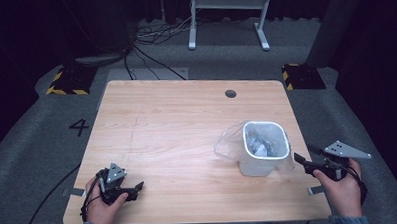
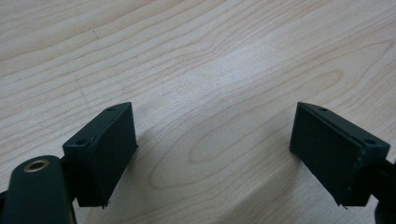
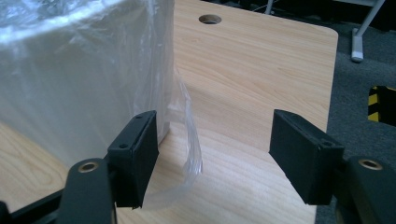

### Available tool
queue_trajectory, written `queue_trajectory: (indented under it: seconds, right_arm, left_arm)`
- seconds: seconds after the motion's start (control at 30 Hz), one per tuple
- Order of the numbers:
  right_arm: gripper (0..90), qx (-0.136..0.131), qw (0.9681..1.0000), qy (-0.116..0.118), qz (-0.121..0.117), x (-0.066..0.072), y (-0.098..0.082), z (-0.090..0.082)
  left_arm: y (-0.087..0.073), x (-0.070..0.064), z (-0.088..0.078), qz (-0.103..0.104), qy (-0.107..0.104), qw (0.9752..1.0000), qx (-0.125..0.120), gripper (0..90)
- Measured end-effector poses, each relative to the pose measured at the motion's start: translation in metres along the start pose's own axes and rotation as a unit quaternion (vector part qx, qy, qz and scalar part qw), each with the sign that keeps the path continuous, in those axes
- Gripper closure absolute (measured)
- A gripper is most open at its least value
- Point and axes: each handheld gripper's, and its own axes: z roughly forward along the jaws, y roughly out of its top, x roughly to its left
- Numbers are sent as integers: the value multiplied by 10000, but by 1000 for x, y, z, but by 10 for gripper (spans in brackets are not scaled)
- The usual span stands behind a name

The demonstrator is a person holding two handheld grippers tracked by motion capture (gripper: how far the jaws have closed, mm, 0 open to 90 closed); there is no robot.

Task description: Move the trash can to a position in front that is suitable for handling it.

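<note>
A white bin (image 1: 265, 148) lined with a clear plastic bag (image 1: 227, 143) stands on the right half of the wooden table (image 1: 177, 132); crumpled material lies inside it. My right gripper (image 1: 304, 156) is held just right of the bin at the table's edge, its jaws open and pointing toward it. In the right gripper view the bin (image 3: 70, 84) is at the left, and a loose fold of the bag (image 3: 189, 140) trails on the wood ahead of the open right gripper (image 3: 215, 158). My left gripper (image 1: 134, 187) rests near the front left corner, open over bare wood (image 2: 212, 154).
A round cable hole (image 1: 230, 93) sits near the table's far edge. On the grey floor beyond are a white frame's legs (image 1: 228, 21), cables (image 1: 149, 48) and two yellow-and-black blocks (image 1: 68, 81) (image 1: 303, 76). A "4" (image 1: 78, 127) marks the floor at the left.
</note>
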Motion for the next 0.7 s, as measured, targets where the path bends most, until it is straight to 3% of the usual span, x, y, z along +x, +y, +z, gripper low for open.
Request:
queue_trajectory:
  seconds: [0.27, 0.33, 0.47, 0.7]
  right_arm:
    - [311, -98, 9999, 30, 128, 5, 11, 25]
    - [311, -142, 9998, -42, 126, 4, 14, 33]
    - [296, -151, 9991, -183, 343, 0, 14, 49]
    - [326, -17, 9999, -101, 135, 15, 16, 65]
  left_arm:
    - [0, 0, 0, 1, -1, 10000, 0, 142]
    - [0, 0, 0, 1, -1, 10000, 0, 142]
    - [0, 0, 0, 8, -1, 10000, 2, 142]
    - [0, 0, 0, 10, -8, 10000, 7, 142]
